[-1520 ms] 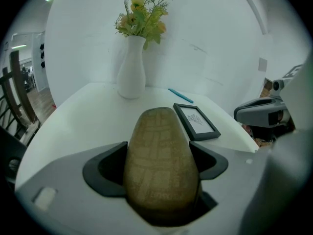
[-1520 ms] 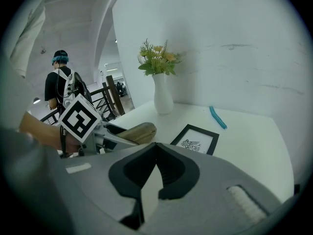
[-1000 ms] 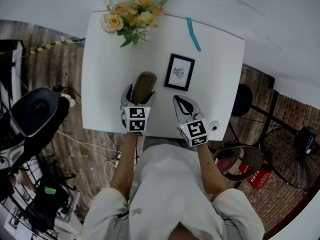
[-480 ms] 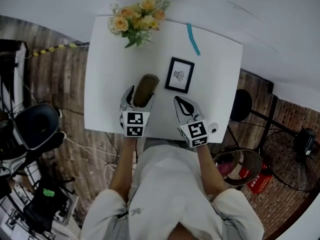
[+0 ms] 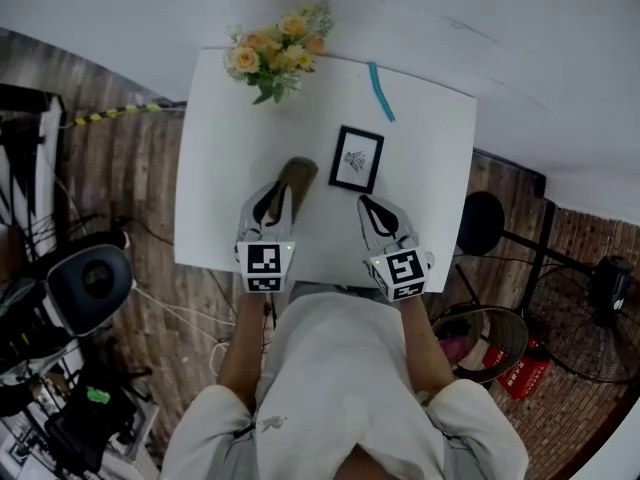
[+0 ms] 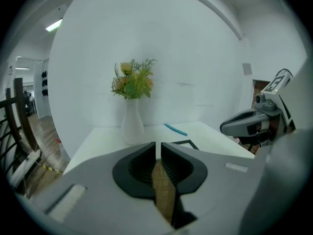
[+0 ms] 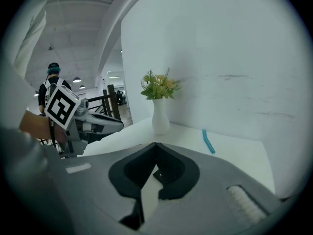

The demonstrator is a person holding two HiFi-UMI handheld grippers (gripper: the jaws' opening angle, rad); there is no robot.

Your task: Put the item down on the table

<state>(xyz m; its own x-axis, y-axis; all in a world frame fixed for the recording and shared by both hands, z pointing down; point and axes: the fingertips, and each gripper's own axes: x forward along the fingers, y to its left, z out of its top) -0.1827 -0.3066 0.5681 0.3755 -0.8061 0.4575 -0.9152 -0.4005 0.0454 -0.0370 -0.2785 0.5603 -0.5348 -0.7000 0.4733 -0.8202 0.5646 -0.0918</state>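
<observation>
Standing here, I can't read a single word or number anywhere. The left cube (image 5: 265,266) and the right cube (image 5: 403,271) carry only black-and-white square patterns, no letters. The small framed picture (image 5: 356,158) on the table (image 5: 215,168) shows a dark drawing, too small to tell any lettering.

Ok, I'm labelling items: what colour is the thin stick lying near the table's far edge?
Teal; the stick shows best in the head view.
</observation>
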